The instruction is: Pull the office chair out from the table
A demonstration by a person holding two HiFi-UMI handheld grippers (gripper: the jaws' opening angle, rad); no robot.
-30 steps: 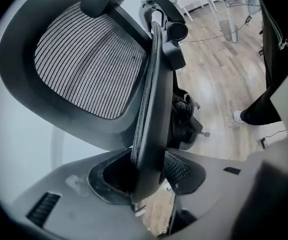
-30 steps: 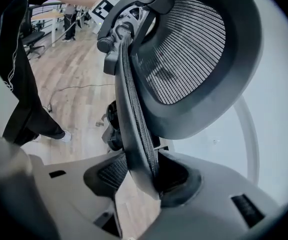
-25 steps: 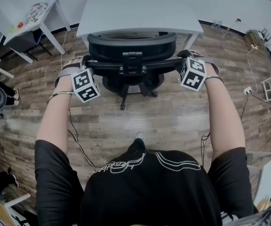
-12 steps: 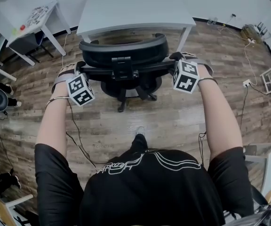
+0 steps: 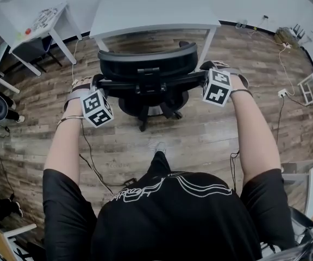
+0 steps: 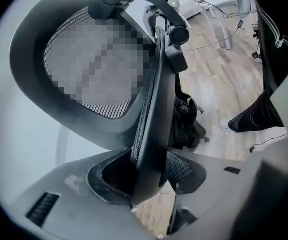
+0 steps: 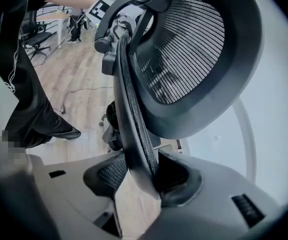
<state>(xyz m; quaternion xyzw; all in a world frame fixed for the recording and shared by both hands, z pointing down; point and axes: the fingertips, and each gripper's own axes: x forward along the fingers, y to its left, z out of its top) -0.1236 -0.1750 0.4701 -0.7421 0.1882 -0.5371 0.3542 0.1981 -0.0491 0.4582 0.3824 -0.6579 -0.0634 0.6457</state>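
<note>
Since the earlier frame the office chair [image 5: 145,64] has rolled out from the table [image 5: 156,10]. Its far rim, previously tucked under the table's front edge, now stands off it with a strip of floor [image 5: 145,37] showing between. The left gripper [image 5: 95,83] and right gripper [image 5: 207,72] sit on the side of the chair away from the table. Each has its jaws clamped on one side edge of the backrest frame [image 6: 151,109]. The frame's long axis runs parallel to the table's front edge, from one gripper to the other. Both hands appear equally near, so any further pull should run straight away from the table, toward the person.
</note>
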